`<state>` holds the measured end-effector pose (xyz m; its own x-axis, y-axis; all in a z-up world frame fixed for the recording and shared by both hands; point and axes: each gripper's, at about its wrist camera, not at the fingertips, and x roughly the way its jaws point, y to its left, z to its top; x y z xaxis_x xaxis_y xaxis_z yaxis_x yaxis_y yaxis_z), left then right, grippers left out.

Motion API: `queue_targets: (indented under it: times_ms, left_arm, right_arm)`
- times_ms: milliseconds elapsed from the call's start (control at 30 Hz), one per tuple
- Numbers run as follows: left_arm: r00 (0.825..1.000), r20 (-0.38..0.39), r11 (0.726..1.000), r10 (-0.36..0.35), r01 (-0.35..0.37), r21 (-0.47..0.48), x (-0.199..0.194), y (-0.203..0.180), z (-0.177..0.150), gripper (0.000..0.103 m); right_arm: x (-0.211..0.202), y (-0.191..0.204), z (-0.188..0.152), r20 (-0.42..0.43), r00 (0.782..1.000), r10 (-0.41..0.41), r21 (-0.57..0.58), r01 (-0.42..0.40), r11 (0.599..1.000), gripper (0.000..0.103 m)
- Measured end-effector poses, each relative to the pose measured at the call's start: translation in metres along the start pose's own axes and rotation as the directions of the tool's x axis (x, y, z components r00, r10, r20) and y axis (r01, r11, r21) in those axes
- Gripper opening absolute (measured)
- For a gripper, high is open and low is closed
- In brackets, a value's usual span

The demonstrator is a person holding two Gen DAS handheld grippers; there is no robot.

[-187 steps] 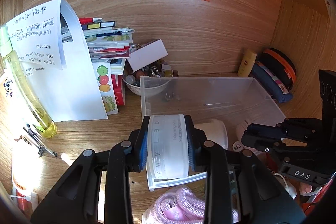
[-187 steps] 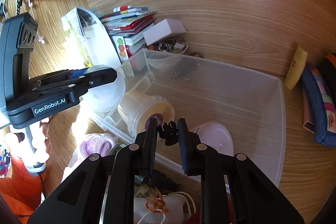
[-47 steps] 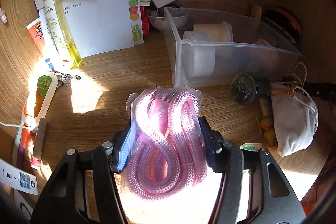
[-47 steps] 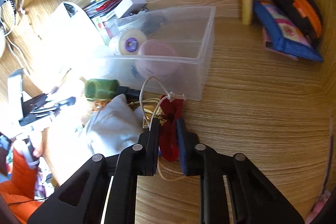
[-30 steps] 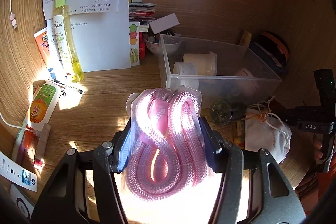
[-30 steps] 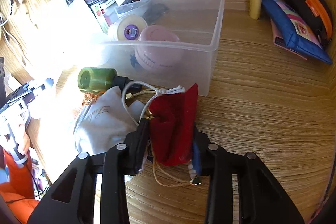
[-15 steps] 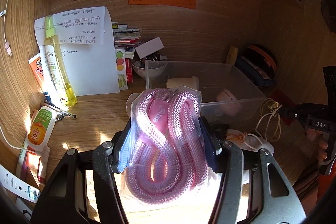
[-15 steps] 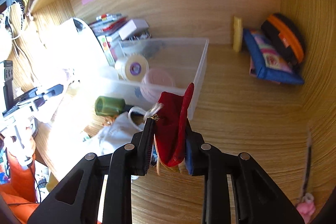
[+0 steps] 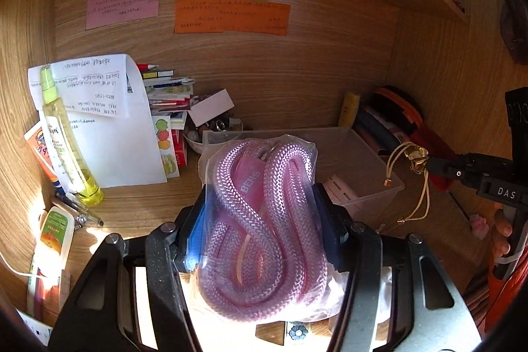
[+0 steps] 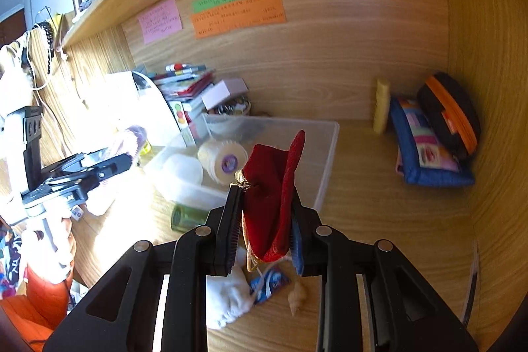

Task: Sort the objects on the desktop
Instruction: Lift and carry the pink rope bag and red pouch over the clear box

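My left gripper (image 9: 260, 220) is shut on a clear bag of coiled pink rope (image 9: 260, 220), held up in front of the clear plastic bin (image 9: 366, 154). My right gripper (image 10: 264, 213) is shut on a red drawstring pouch (image 10: 270, 187), lifted above the desk near the bin's (image 10: 326, 160) right front corner. From the left wrist view the right gripper (image 9: 429, 165) appears at the right with the pouch's gold cord (image 9: 412, 187) dangling. Inside the bin lie a tape roll (image 10: 224, 160) and a white round container (image 10: 183, 170).
A white cloth pouch (image 10: 227, 296), a green jar (image 10: 188, 216) and a blue packet (image 10: 270, 282) lie on the desk in front of the bin. Papers (image 9: 109, 127), a yellow spray bottle (image 9: 62, 134) and tubes stand at left. Pencil cases (image 10: 429, 147) sit at back right.
Both grippers have risen with their loads. The red pouch came up off the desk beside the white pouch, and the pink rope bag now hangs higher before the bin.
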<state>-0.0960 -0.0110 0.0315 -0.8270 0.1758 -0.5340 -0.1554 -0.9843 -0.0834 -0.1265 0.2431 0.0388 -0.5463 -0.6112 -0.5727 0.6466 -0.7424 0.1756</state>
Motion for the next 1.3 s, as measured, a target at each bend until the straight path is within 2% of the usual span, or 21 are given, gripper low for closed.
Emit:
queue_targets:
  times_ms: [300, 433, 600, 667, 933, 1067, 1300]
  left_arm:
    - [0.999, 0.002, 0.999, -0.038, 0.038, 0.009, 0.025, -0.009, 0.029, 0.057]
    - [0.998, -0.014, 0.998, -0.054, 0.054, 0.015, 0.041, -0.016, 0.041, 0.057]
    - [0.997, -0.036, 0.998, -0.063, 0.063, 0.019, 0.064, -0.024, 0.049, 0.057]
    - [0.994, -0.063, 0.996, -0.086, 0.087, 0.013, 0.075, -0.026, 0.049, 0.057]
    - [0.983, -0.154, 0.994, -0.103, 0.109, 0.031, 0.119, -0.041, 0.036, 0.057]
    - [0.986, -0.146, 0.993, -0.074, 0.086, 0.076, 0.124, -0.049, 0.030, 0.057]
    - [0.987, -0.142, 0.989, -0.077, 0.093, 0.111, 0.125, -0.053, 0.024, 0.057]
  right_arm:
    - [0.018, 0.003, 0.031, 0.029, 0.999, 0.019, -0.029, -0.018, 0.999, 0.023]
    - [0.030, 0.000, 0.043, 0.029, 0.998, 0.051, -0.025, -0.050, 0.998, 0.023]
    - [0.046, -0.006, 0.048, 0.027, 0.999, 0.040, -0.034, -0.039, 0.999, 0.023]
    - [0.052, -0.009, 0.047, 0.019, 0.999, 0.030, -0.033, -0.030, 0.999, 0.024]
    - [0.085, -0.025, 0.035, -0.045, 0.998, -0.034, -0.024, 0.033, 0.999, 0.026]
    - [0.092, -0.025, 0.030, -0.064, 0.998, -0.025, -0.040, 0.022, 0.999, 0.026]
    - [0.103, -0.021, 0.022, -0.115, 0.993, -0.026, -0.067, 0.018, 0.998, 0.026]
